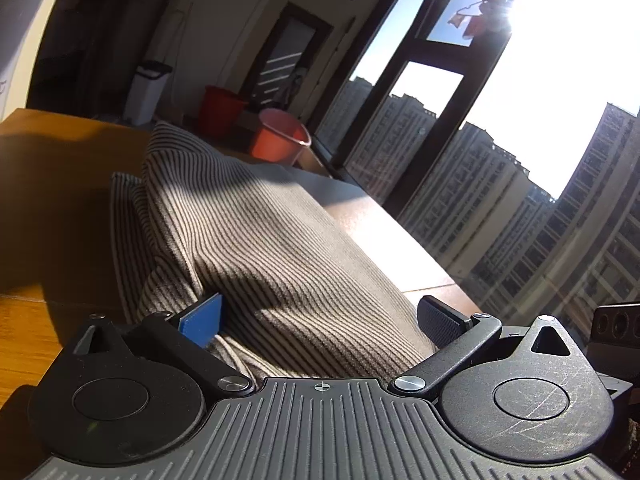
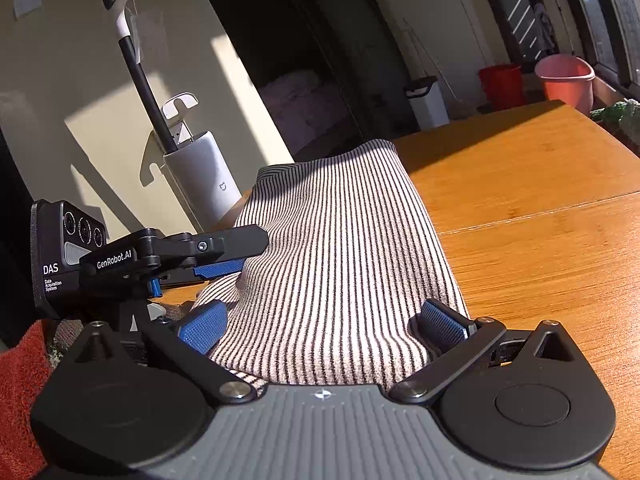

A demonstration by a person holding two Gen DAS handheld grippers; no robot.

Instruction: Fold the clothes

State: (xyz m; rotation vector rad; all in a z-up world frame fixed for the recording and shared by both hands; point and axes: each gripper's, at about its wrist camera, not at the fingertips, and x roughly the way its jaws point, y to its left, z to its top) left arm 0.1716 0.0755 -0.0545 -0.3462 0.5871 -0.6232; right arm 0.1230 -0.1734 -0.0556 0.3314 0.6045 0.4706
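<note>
Striped garment (image 2: 340,248) folded, lying on wooden table (image 2: 540,184), near end bunched up between both tools. Left gripper (image 1: 320,320): jaws spread wide, cloth mounded between fingers, no grip evident. Right gripper (image 2: 322,326): jaws likewise wide apart, fabric touching both blue pads (image 2: 202,326), not pinched. Left gripper also seen from right wrist view, side-on over garment's left edge. Surroundings: vacuum (image 2: 196,168) against wall, red bucket (image 2: 502,86), pink bucket (image 2: 566,80), white bin (image 2: 428,104), window (image 1: 500,140) with tower blocks, strong sun glare.
</note>
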